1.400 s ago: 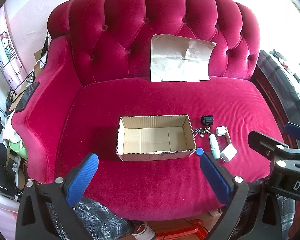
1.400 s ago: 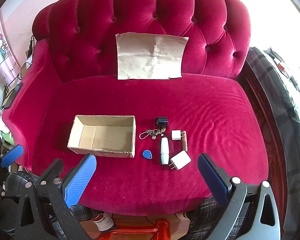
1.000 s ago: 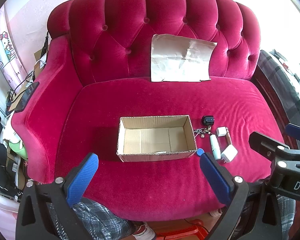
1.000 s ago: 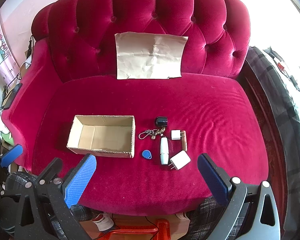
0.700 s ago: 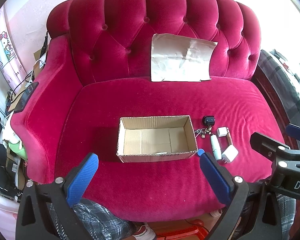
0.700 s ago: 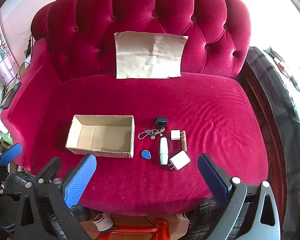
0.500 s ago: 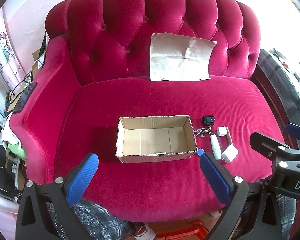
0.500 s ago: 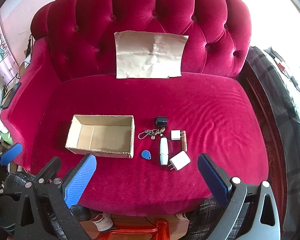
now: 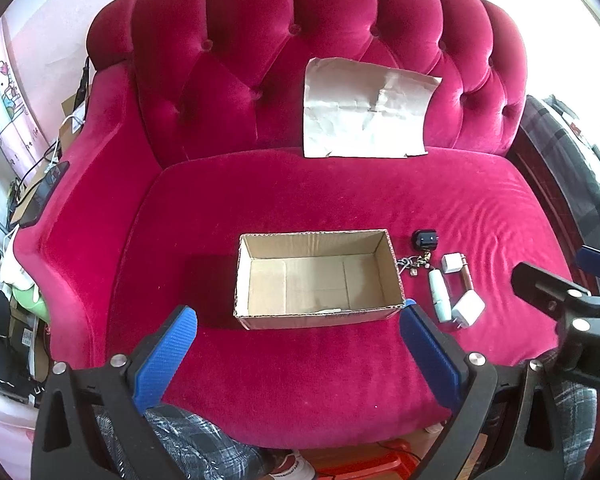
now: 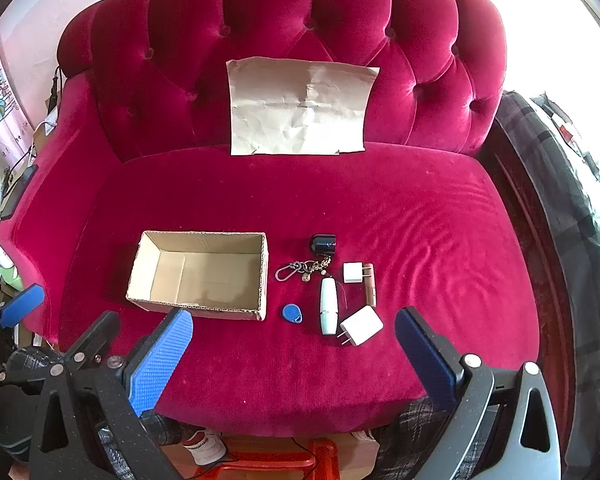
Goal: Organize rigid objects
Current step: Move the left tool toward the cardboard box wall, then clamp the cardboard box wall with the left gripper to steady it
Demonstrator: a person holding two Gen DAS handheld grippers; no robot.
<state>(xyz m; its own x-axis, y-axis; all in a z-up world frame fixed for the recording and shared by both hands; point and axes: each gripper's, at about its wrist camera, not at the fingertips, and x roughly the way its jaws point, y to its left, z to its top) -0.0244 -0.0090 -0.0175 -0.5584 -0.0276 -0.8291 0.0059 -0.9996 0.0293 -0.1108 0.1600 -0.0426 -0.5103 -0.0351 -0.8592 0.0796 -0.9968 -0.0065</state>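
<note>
— Anything moved since 1.4 s ago?
— Barely; box drifted a touch left in right wrist view. Both grippers hover, nothing gripped.
— Box?
— Cardboard box (image 10: 204, 276) lower-centre on red sofa (image 10: 420, 216), open top, empty, long axis left-right.
— Rest?
— Just right of it: white tube (image 10: 328, 306) pointing up-down frame, blue tag (image 10: 291, 313), keychain (image 10: 304, 269), black fob (image 10: 323, 243), 2 white chargers (image 10: 361, 325).
— Jaws?
— Left gripper (image 9: 296, 344) spread wide; right gripper (image 10: 292, 344) too.
</note>
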